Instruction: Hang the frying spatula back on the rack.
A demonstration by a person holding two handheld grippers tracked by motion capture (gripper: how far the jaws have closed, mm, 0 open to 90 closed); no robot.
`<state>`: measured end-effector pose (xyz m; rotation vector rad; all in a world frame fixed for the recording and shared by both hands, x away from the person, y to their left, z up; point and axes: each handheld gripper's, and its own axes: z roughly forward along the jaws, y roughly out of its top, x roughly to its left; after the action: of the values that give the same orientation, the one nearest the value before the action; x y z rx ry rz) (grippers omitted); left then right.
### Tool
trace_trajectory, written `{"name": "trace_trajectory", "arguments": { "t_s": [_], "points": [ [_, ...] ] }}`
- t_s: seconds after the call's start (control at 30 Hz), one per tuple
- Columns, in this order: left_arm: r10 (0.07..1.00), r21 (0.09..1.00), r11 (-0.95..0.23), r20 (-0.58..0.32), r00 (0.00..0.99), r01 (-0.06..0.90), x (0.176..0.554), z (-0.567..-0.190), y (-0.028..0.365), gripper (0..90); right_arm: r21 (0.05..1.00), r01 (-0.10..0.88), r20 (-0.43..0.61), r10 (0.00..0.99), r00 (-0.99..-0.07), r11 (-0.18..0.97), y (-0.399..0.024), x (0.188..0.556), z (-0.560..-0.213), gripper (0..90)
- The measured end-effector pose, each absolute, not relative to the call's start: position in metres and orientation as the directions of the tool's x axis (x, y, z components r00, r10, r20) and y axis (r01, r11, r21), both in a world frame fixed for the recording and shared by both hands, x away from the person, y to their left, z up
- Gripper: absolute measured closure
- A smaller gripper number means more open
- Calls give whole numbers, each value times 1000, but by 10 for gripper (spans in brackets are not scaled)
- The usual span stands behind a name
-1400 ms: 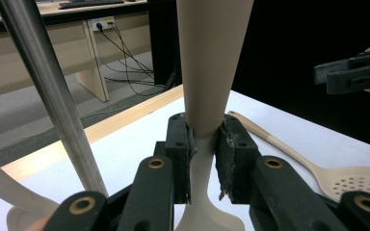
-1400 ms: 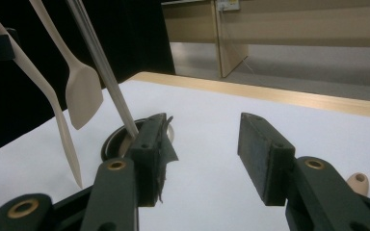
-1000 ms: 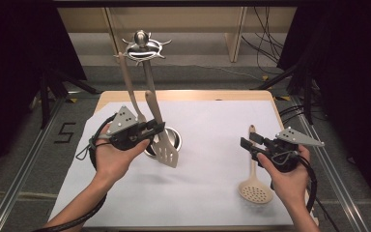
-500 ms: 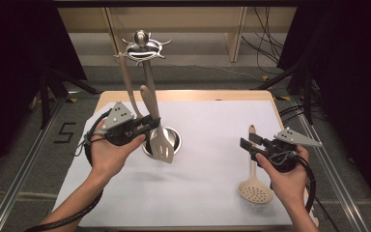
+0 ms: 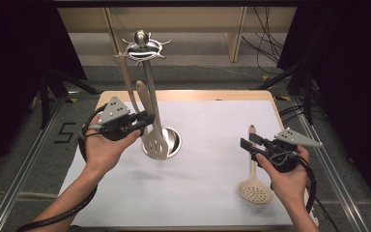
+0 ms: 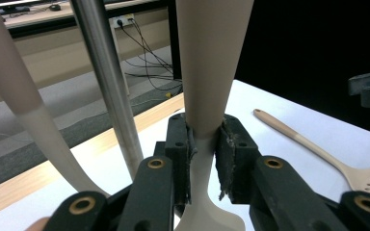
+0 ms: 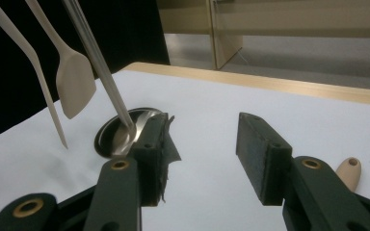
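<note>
Gripping the turner [image 5: 153, 126] by its handle, the left gripper [image 5: 144, 120] has both pads pressed tight on the beige neck — the left gripper view shows the handle [image 6: 203, 120] squeezed between the jaws, blade end hanging below them. Turner is upright, lifted off the sheet, its slotted blade in front of the rack base [image 5: 170, 141] and its handle just beside the rack pole [image 5: 147, 82], on the pole's left in the high view. A 2nd beige utensil [image 5: 125, 79] hangs from the rack top [image 5: 141, 46], left of the pole and a bit behind the turner; whether it touches the turner, can't tell.

Right gripper [image 5: 249, 143] sits well to the right of the rack, low over the white sheet [image 5: 207, 121], jaws spread w/ nothing between them — the right gripper view shows bare sheet in the gap. A skimmer [image 5: 254, 169] lies flat on the sheet right of the rack, round holed head toward the person, handle pointing away; the right gripper's jaws are above its handle, not pinching it. In the right gripper view the skimmer's handle tip [image 7: 349, 172] peeks out beside the right-hand jaw.

Rack stands near the far-left part of the sheet, sheet covers the table [image 5: 188, 94].
</note>
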<state>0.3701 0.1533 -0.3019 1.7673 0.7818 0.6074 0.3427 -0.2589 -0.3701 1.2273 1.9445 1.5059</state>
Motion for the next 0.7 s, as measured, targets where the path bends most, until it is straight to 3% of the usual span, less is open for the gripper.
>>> {"name": "trace_trajectory", "arguments": {
  "t_s": [0.7],
  "points": [
    [766,948,-234,43,641,216,380,-286,159,754,915,401,201,817,-540,40,-258,342,-370,561]
  ]
}}
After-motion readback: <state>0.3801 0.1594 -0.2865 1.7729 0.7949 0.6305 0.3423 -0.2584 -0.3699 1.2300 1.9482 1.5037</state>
